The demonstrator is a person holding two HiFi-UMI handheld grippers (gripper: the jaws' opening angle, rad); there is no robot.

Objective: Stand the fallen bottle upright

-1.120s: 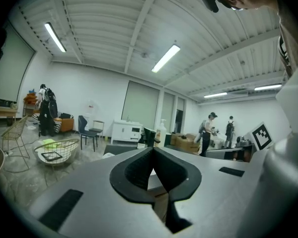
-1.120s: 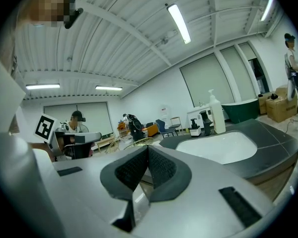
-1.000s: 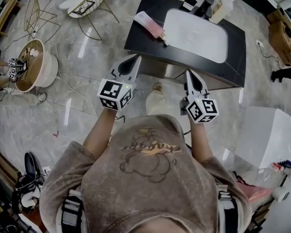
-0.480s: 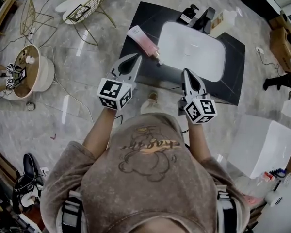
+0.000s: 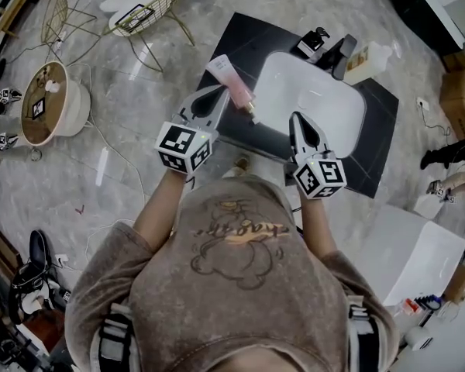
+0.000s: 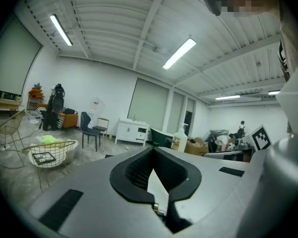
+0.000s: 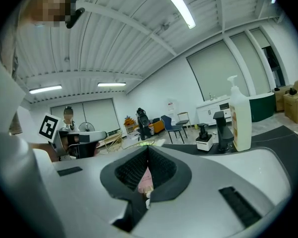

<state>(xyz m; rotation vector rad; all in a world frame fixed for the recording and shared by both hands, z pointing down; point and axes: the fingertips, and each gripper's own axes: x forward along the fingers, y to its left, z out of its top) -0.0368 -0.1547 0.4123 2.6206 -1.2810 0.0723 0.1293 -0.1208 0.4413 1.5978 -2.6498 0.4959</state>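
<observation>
A pink bottle [image 5: 232, 86] lies on its side on the black counter [image 5: 244, 45], left of the white sink [image 5: 314, 99]. My left gripper [image 5: 219, 93] is shut and empty, with its tip just beside the bottle's near side. Whether it touches the bottle is unclear. My right gripper [image 5: 296, 119] is also shut and empty, and hovers over the sink's near edge. In the right gripper view the pink bottle [image 7: 145, 180] shows through the hollow behind the closed jaw tips of that gripper [image 7: 148, 150]. In the left gripper view the left gripper [image 6: 153, 150] has its jaws meeting at the tip.
A white pump bottle [image 5: 370, 59], a black faucet [image 5: 342, 53] and a small black dispenser [image 5: 311, 43] stand behind the sink. On the floor are a wire chair [image 5: 151, 10], a round tub [image 5: 50, 103] and a white box [image 5: 407, 258] at the right.
Both grippers have moved forward toward the counter. The left tip, which was short of the counter edge, now lies next to the pink bottle; the right one is over the sink's rim.
</observation>
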